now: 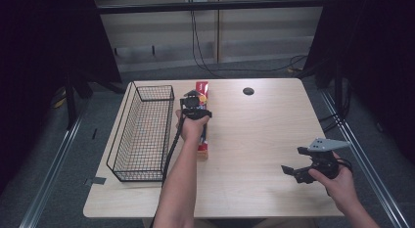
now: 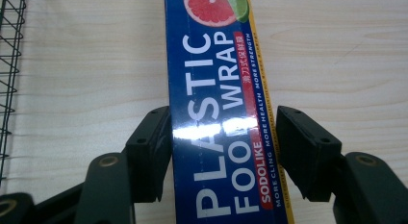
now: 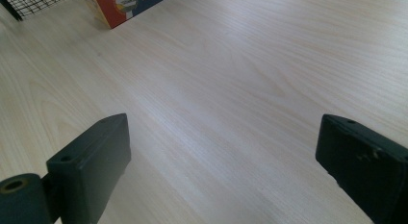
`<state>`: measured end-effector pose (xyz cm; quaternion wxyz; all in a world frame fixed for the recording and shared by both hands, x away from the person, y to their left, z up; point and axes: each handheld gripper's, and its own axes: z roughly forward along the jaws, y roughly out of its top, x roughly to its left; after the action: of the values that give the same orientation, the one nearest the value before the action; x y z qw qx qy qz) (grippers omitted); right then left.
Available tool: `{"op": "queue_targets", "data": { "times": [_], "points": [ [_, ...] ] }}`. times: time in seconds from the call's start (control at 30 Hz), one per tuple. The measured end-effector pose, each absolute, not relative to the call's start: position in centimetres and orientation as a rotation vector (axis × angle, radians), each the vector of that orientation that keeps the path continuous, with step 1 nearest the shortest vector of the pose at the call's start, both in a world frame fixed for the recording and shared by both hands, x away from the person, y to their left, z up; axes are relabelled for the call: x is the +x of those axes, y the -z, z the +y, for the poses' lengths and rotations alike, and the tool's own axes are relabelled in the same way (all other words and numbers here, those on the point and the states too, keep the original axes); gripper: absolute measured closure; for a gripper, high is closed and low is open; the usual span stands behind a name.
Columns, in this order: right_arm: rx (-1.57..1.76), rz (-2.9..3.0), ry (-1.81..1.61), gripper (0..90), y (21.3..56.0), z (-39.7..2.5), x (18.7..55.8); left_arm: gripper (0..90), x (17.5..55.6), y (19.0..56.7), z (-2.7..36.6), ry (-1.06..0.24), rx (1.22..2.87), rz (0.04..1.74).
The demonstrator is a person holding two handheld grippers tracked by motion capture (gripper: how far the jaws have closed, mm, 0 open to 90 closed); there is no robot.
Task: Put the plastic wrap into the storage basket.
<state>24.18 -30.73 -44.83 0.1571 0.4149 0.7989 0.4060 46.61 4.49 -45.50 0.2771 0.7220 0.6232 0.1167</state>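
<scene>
— Left gripper [image 2: 223,152] first: how did it stand?

— Mine sat over the box of plastic wrap [image 2: 219,104], one jaw on each long side. In the left gripper view the near jaw touched the blue edge, while the other jaw seemed to stand a sliver off the yellow edge, so I could not tell whether I had it clamped yet.

— And from above?

— The high view hid that under my left hand [image 1: 192,126]. What it gave me instead was the lie of things: the box [image 1: 202,148] flat on the table [image 1: 254,140], lengthwise away from me, just beside the wire basket [image 1: 142,132], outside it. The left gripper [image 1: 195,103] was over the far half of the box.

— Could you read the box from up there?

— No, only red ends. The lettering and the grapefruit picture came from the left gripper view, along with a strip of basket mesh [image 2: 8,65] at the edge.

— Your right gripper?

— Right gripper [image 1: 298,171] hovered well apart, near the table's right front, jaws spread wide with nothing between them. The right gripper view [image 3: 223,156] showed bare wood between the jaws, plus the box's near end [image 3: 120,5] and a basket corner [image 3: 33,3] far off.
</scene>
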Motion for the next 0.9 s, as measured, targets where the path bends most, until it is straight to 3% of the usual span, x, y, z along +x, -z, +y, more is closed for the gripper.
{"op": "queue_targets", "data": {
  "times": [0.4, 0.9],
  "points": [
    [1.181, 2.3, -1.149, 4.6, 45.0, -30.5, 24.4, 42.0, 45.0, 44.9, 4.6, -0.311, 1.975, 1.722],
    [1.162, 2.31, -1.147, 4.6, 44.9, -30.3, 24.6, 33.9, 46.5, 45.9, 4.4, -0.261, 1.985, 1.727]
  ]
}}
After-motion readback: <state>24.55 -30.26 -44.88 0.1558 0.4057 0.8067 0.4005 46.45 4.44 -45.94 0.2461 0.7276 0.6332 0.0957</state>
